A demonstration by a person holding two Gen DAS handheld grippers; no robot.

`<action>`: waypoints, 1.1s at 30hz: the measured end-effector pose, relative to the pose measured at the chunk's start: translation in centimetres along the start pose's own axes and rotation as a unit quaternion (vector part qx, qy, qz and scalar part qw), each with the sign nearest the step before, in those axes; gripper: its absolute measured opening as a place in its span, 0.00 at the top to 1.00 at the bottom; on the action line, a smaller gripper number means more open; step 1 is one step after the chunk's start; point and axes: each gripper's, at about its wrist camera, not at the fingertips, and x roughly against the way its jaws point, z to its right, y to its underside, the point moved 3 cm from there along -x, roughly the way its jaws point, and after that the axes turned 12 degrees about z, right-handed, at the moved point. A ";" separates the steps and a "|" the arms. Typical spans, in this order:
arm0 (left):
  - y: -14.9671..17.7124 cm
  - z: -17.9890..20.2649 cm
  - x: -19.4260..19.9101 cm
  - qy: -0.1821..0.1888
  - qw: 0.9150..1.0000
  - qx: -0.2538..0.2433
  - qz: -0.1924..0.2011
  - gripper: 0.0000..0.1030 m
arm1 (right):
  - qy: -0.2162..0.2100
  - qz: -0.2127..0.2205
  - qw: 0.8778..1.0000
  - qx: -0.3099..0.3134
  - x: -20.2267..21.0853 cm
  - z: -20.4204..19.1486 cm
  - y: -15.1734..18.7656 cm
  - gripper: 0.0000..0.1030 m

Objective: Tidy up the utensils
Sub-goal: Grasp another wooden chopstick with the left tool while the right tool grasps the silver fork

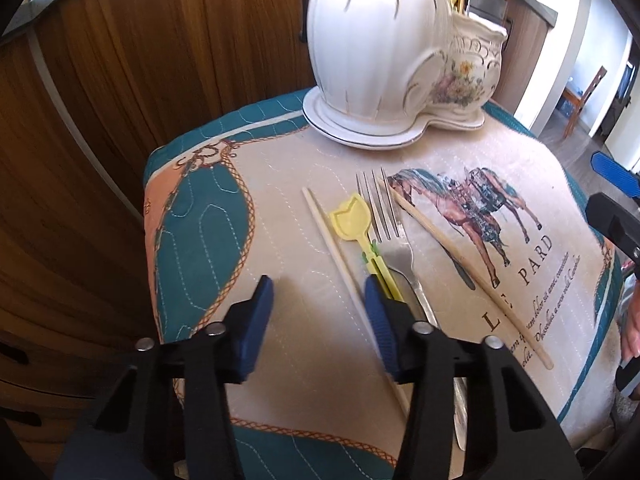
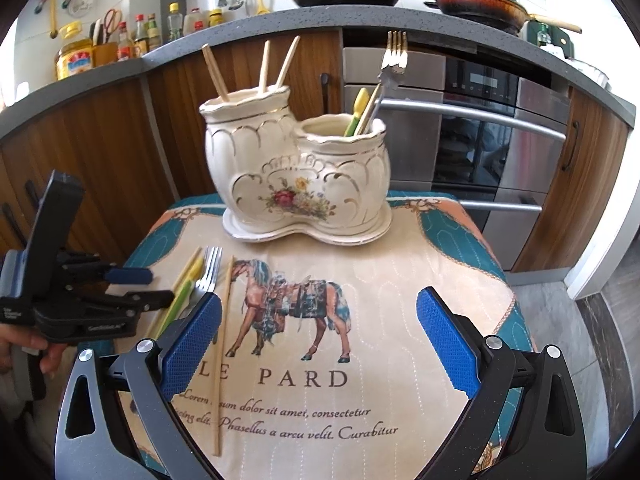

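On the horse-print cloth lie a chopstick [image 1: 332,248], a yellow tulip-shaped utensil [image 1: 352,218], a metal fork [image 1: 384,216] and a second chopstick [image 1: 460,264]. My left gripper [image 1: 318,308] hangs low over them, jaws apart. The first chopstick runs between the jaws, close by the right pad, with the left pad clear of it. In the right wrist view the left gripper [image 2: 154,288] is at the left, beside the fork [image 2: 210,272]. My right gripper [image 2: 320,340] stands wide open over the horse print, holding nothing. The ceramic double holder [image 2: 296,176] holds chopsticks in its tall pot, a fork and yellow-green utensils in the short pot.
The cloth-covered table [image 2: 460,280] is small, with edges close on all sides. Wooden cabinets [image 1: 120,80] stand behind and to the left, an oven [image 2: 480,140] behind the holder. A counter [image 2: 240,36] above carries pans and bottles. A person's hand [image 2: 24,348] grips the left tool.
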 end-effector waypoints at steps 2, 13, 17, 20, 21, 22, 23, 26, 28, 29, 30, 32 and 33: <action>-0.1 -0.1 -0.3 -0.003 1.000 -0.005 0.002 0.58 | -0.005 -0.007 1.000 0.007 -0.2 -0.3 0.2 0.06; -0.1 -1.3 -0.3 0.024 1.000 -0.015 -0.010 0.96 | -0.033 -0.036 0.998 0.035 -1.4 -2.7 0.9 0.06; -0.1 -1.7 -0.4 0.036 0.999 -0.009 -0.005 0.96 | -0.047 -0.046 0.997 0.033 -1.7 -3.6 1.1 0.06; -0.1 -1.9 0.0 0.040 0.999 -0.001 -0.001 0.96 | -0.045 -0.048 0.997 0.036 -2.1 -4.1 1.1 0.07; -0.1 -2.0 0.1 0.043 0.999 0.002 0.003 0.96 | -0.046 -0.051 0.997 0.038 -2.2 -4.3 1.1 0.08; 0.0 -2.2 0.3 0.046 0.999 0.006 0.007 0.96 | -0.047 -0.053 0.997 0.039 -2.4 -4.5 1.1 0.09; 0.0 -2.4 0.5 0.048 0.999 0.008 0.011 0.96 | -0.049 -0.055 0.997 0.040 -2.5 -4.8 1.1 0.11; -0.2 -2.8 1.1 0.052 0.998 0.015 0.023 0.96 | -0.059 -0.065 0.995 0.046 -3.0 -6.0 1.1 0.26; -0.3 -3.1 1.6 0.054 0.998 0.019 0.030 0.96 | -0.062 -0.077 0.994 0.051 -3.6 -6.5 1.3 0.38; -0.3 -3.2 1.8 0.054 0.998 0.020 0.033 0.96 | -0.060 -0.083 0.993 0.054 -3.9 -6.7 1.4 0.45; -0.3 -3.3 2.0 0.055 0.998 0.020 0.035 0.96 | -0.057 -0.091 0.993 0.058 -4.3 -6.9 1.5 0.51; -0.3 -3.4 2.1 0.058 0.997 0.023 0.038 0.96 | -0.052 -0.110 0.990 0.065 -5.2 -7.3 1.8 0.57; -0.4 -3.5 2.1 0.060 0.997 0.025 0.040 0.96 | -0.052 -0.117 0.989 0.068 -5.5 -7.6 1.9 0.60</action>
